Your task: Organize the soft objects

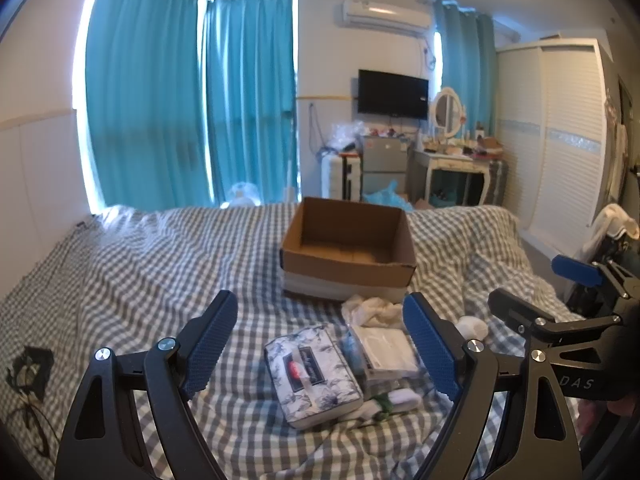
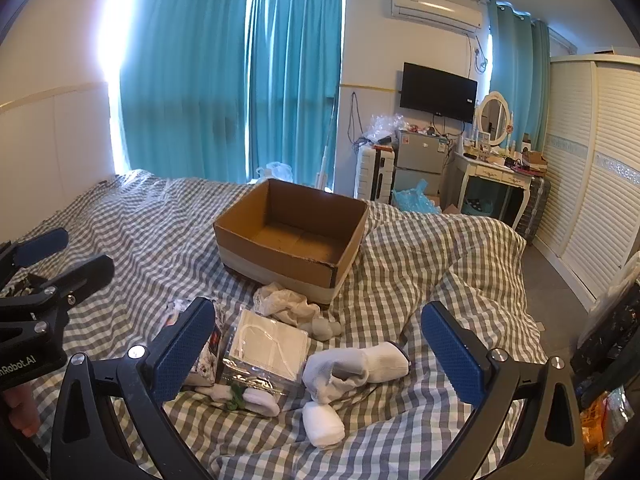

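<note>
- The left gripper (image 1: 320,344) hovers over the bed with its jaws spread wide and nothing between them; the tissue pack and the clear packet show through the gap.
- The right gripper (image 2: 318,354) hovers the same way, jaws wide apart and empty, above the white socks.
- A floral tissue pack (image 1: 312,372) lies flat on the grey-and-white checked bedspread (image 1: 160,264), nearest the left gripper.
- Just beside it, on its right, lies a clear packet (image 2: 266,354) with white folded items inside.
- A small white sock with a green trim (image 2: 250,396) lies against the near edge of that packet.
- 1 rolled white sock (image 2: 322,424) sits nearest the right gripper, and a looser bundle of white socks (image 2: 352,366) lies just behind it, touching it.
- A crumpled cream cloth (image 2: 282,300) lies farther back, touching the front of the box, with a small grey sock (image 2: 322,328) at its near edge.
- An open cardboard box (image 2: 280,258) stands on the bed beyond the pile; nothing shows inside it.
- Past the bed's foot stand a small grey fridge (image 2: 418,156), a white dressing table (image 2: 496,176) with an oval mirror, and a white wardrobe (image 2: 592,184) at the right.
- A dark TV (image 2: 438,92) and an air conditioner (image 2: 434,10) hang on the far wall, with teal curtains (image 2: 224,80) to the left.
</note>
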Demonstrator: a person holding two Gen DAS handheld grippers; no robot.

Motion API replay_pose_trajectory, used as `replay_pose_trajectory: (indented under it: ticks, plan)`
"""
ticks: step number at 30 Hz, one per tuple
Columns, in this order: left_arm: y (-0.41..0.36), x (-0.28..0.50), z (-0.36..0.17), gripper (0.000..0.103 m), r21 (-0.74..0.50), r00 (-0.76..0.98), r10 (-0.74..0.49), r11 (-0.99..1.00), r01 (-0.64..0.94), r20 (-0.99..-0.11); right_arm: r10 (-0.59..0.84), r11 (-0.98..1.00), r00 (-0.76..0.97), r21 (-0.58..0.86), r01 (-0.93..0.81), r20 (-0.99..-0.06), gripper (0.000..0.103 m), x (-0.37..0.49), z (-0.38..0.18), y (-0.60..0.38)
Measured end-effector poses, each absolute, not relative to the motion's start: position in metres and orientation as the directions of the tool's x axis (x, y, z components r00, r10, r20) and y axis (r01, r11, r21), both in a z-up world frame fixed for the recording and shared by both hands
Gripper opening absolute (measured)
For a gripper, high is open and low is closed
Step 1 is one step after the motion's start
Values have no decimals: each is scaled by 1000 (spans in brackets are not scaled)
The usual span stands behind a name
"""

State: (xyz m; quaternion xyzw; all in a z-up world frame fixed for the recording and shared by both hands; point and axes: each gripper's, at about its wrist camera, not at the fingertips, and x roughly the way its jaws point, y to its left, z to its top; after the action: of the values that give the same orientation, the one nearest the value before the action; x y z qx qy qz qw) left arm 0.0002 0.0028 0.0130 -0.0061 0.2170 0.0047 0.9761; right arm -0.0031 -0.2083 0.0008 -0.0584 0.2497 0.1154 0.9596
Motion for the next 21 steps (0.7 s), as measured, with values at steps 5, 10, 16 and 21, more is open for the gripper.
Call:
replay_pose_trajectory:
  ticks: [5,10,16,21]
  plan:
    - [0,9,-5,86,28,873,38,999,-28,-485,156,968,789,-67,-242,-595,103,11,-26,-212]
    - [-3,17,-36,86,33,827,43,999,-30,-560,119,966,643,-62,-252,-757,100,36,-85,-208]
    - [-11,29,-63,86,46,783,42,999,-17,-621,123,946,481,-43,-321,-868,61,54,-146,-197]
    - [-10,39,-75,86,27,757,34,999,-22,-653,87,949,421,-54,-311,-903,23,63,-164,-198]
